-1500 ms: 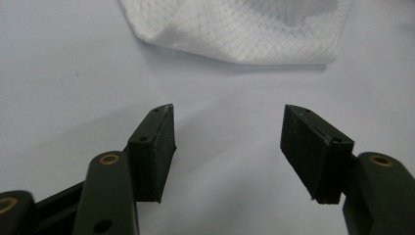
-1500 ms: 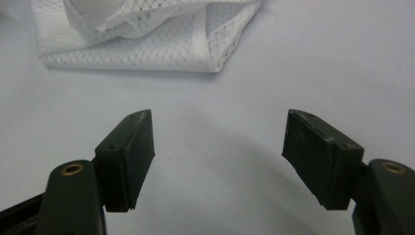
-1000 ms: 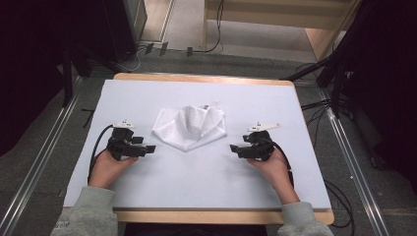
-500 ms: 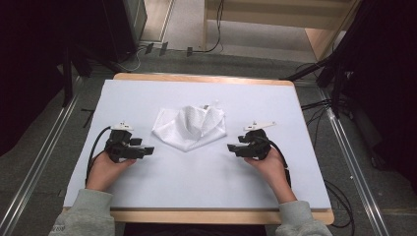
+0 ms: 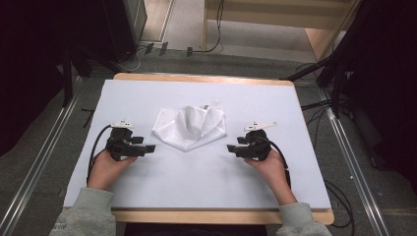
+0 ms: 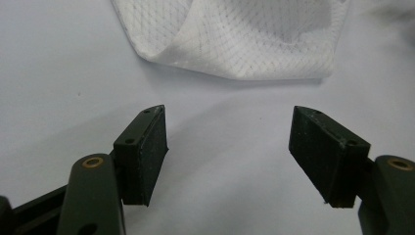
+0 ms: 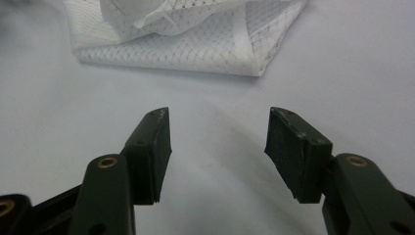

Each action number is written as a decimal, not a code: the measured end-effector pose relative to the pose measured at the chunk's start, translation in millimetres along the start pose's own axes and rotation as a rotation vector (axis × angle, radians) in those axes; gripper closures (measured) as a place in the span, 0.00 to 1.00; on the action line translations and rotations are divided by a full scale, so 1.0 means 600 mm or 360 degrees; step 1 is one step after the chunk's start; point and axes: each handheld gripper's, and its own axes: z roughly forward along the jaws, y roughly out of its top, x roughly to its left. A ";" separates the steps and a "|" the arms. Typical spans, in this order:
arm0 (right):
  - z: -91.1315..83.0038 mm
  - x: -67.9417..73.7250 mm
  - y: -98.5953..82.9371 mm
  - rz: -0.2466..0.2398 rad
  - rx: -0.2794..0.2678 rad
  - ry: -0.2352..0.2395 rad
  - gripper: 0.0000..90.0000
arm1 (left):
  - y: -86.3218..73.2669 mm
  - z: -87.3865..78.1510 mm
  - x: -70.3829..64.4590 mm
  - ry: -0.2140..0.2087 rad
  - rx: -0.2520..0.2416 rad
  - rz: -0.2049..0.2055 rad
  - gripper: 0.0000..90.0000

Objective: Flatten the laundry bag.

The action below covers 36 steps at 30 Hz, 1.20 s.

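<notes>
Cloth (image 5: 190, 128) crumpled, untouched | left tongs (image 5: 147, 148) wide, empty | right tongs (image 5: 232, 148) wide, empty

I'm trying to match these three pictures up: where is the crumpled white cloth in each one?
High view: white cloth at table centre, between the two tongs.
Left gripper view: along the top edge, beyond the open jaws.
Right gripper view: along the top, left of centre.
Shared landmark: the pale table cover beneath it.
</notes>
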 end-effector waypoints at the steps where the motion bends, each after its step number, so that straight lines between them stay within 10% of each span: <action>1: 0.000 0.000 0.000 -0.0005 -0.0001 0.0000 0.49 | 0.000 0.001 0.000 -0.0003 0.0001 0.0003 0.35; 36: 0.033 0.046 0.043 -0.0095 -0.0019 0.0085 0.58 | -0.017 -0.023 -0.004 0.0028 -0.0011 -0.0028 0.35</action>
